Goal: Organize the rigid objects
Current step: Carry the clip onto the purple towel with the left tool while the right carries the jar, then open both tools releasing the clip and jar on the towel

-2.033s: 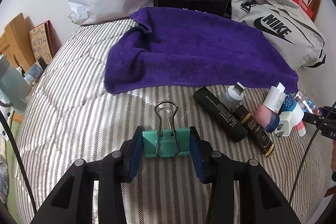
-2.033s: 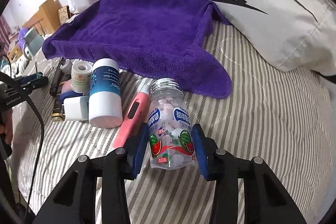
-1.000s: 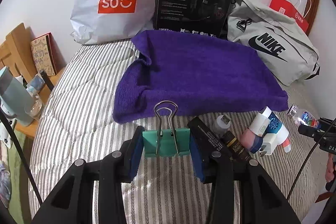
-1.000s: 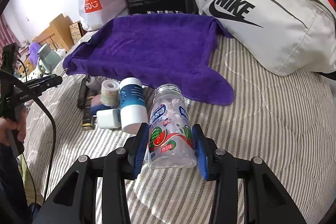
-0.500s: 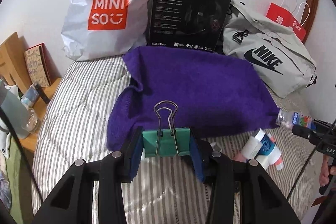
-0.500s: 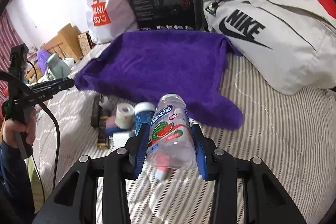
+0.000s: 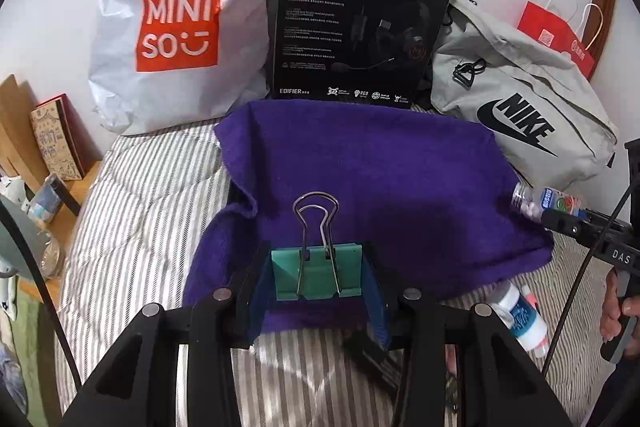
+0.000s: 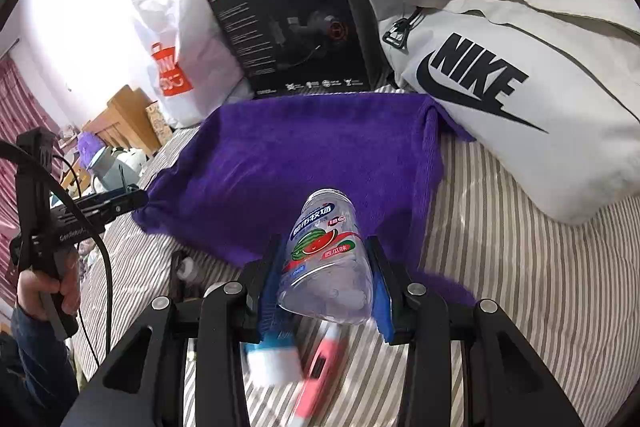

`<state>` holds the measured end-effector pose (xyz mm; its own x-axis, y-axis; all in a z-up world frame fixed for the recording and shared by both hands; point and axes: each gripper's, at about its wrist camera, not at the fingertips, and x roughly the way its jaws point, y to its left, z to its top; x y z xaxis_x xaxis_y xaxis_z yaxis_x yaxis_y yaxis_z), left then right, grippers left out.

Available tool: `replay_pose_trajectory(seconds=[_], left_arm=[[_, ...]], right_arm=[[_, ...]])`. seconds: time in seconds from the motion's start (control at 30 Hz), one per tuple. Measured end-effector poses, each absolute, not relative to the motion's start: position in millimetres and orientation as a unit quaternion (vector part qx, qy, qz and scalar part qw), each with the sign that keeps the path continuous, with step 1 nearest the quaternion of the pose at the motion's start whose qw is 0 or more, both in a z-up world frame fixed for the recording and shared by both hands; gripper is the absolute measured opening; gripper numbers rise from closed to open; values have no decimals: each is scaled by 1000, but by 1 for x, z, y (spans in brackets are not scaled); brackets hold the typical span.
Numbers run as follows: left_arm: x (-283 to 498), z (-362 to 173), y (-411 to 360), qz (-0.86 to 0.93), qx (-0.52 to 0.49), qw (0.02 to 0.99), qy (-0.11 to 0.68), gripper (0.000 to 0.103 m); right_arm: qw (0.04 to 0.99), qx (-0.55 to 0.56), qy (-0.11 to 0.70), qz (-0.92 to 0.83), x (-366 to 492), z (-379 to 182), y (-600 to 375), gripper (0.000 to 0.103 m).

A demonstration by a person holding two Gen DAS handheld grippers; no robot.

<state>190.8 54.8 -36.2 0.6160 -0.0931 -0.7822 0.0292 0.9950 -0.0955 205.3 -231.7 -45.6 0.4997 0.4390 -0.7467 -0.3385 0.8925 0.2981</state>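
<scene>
My left gripper (image 7: 316, 277) is shut on a green binder clip (image 7: 317, 271) with silver handles, held above the near edge of the purple towel (image 7: 360, 167). My right gripper (image 8: 324, 271) is shut on a clear candy bottle (image 8: 324, 259) with a watermelon label, tilted cap forward over the towel's (image 8: 300, 155) near edge. That bottle also shows in the left wrist view (image 7: 544, 205) at the right. Below the right gripper lie a pink pen-like item (image 8: 320, 371) and a blue and white bottle (image 8: 272, 359) on the striped bed (image 8: 520, 287).
Behind the towel stand a white Miniso bag (image 7: 176, 19), a black headset box (image 7: 360, 19) and a grey Nike bag (image 7: 520, 119). A black flat item (image 7: 376, 351) and a white bottle (image 7: 520, 315) lie on the bed. A wooden bedside stand (image 7: 52, 163) is at the left.
Both grippers lifted with their objects and moved forward toward the purple towel. The candy bottle tilted cap forward. The loose items dropped out of sight below the grippers.
</scene>
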Motion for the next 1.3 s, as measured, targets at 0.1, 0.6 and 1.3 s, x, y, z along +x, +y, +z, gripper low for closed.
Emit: replay_pose_trajectory(seconds=[0.1, 0.6, 1.3], left_arm=[[204, -44, 54, -37, -41, 895, 443, 40], [258, -78, 50, -35, -37, 877, 477, 40], [264, -90, 36, -23, 18, 875, 483, 43]], right_arm=[[865, 52, 449, 217, 221, -50, -229, 40], [870, -16, 453, 192, 266, -76, -190, 40], [863, -69, 461, 195, 268, -93, -183, 40]])
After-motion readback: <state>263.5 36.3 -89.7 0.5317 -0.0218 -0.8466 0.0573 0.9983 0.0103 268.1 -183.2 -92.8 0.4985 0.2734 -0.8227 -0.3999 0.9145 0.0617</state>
